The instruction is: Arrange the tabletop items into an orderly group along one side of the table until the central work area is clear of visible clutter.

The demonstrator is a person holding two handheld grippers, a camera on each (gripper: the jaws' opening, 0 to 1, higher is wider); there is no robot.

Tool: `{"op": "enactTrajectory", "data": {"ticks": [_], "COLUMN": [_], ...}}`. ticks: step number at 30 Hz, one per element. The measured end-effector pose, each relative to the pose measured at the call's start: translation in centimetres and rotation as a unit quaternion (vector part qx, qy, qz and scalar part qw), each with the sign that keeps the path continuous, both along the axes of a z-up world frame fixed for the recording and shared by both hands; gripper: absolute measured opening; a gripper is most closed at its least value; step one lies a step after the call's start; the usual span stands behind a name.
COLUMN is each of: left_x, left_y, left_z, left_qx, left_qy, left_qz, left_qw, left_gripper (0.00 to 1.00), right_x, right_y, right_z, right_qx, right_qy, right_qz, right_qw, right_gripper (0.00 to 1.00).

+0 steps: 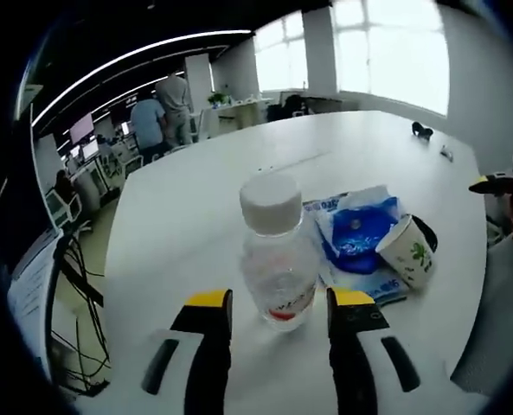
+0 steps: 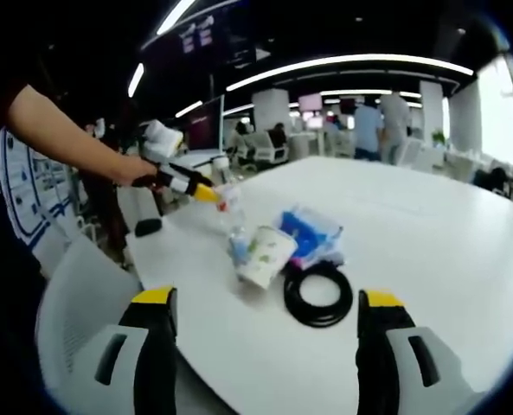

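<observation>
A clear water bottle (image 1: 278, 264) with a white cap stands upright on the white table (image 1: 187, 216), between the yellow tips of my open left gripper (image 1: 279, 301); a small gap shows on each side. Right of it lie a blue plastic packet (image 1: 360, 229) and a tipped paper cup (image 1: 409, 251) with a green print. In the right gripper view the paper cup (image 2: 265, 255), a black cable coil (image 2: 318, 298), the blue packet (image 2: 312, 233) and the bottle (image 2: 232, 220) sit ahead of my open right gripper (image 2: 269, 298). The left gripper (image 2: 191, 186) reaches the bottle there.
A grey chair (image 2: 74, 311) stands at the table's near edge. A person's arm (image 2: 66, 138) holds the left gripper. Small dark objects (image 1: 422, 130) lie at the table's far end. The table surface (image 2: 429, 225) is bare to the right. People stand among desks behind.
</observation>
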State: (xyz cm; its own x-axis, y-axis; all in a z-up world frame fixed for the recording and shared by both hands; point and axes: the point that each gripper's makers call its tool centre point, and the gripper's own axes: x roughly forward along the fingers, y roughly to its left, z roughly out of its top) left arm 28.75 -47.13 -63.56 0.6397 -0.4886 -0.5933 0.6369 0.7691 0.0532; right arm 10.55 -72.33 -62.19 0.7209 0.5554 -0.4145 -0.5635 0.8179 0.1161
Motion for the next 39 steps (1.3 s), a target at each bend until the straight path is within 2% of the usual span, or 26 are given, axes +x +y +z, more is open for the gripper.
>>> {"op": "enactTrajectory", "data": {"ticks": [3, 6, 11, 15, 21, 27, 29, 39], "left_x": [-0.7, -1.2, -1.9, -2.1, -1.9, -1.8, -1.6, -0.3], "left_y": [-0.3, -0.4, -0.3, -0.1, 0.1, -0.3, -0.4, -0.7], "left_z": [0.1, 0.1, -0.1, -0.1, 0.0, -0.6, -0.7, -1.2], "left_qx": [0.001, -0.002, 0.004, 0.002, -0.007, -0.011, -0.012, -0.033], "left_qy": [-0.004, -0.005, -0.009, -0.01, -0.009, -0.007, -0.006, -0.005], "left_qz": [0.003, 0.01, 0.017, 0.019, 0.023, 0.009, 0.006, -0.016], "left_qw": [1.0, 0.9999, 0.9998, 0.9998, 0.9997, 0.9999, 0.9999, 0.9993], "left_gripper": [0.44, 0.47, 0.53, 0.54, 0.57, 0.61, 0.63, 0.64], "right_x": [-0.3, -0.5, -0.8, -0.9, -0.8, -0.9, -1.0, -1.4], "right_y": [0.4, 0.7, 0.3, 0.0, 0.7, 1.2, 1.3, 2.0], "right_z": [0.4, 0.5, 0.8, 1.7, 2.7, 2.9, 2.8, 3.2], "right_qx": [0.004, -0.013, -0.013, -0.006, -0.004, -0.006, -0.011, -0.027], "right_qy": [-0.006, -0.018, -0.021, -0.019, -0.025, -0.018, -0.009, -0.004], "right_qz": [0.013, 0.036, 0.044, 0.038, 0.032, 0.02, 0.015, -0.011], "right_qw": [0.9999, 0.9991, 0.9987, 0.9991, 0.9992, 0.9996, 0.9998, 0.9996], "right_gripper": [0.85, 0.86, 0.9, 0.92, 0.95, 1.0, 1.0, 1.0]}}
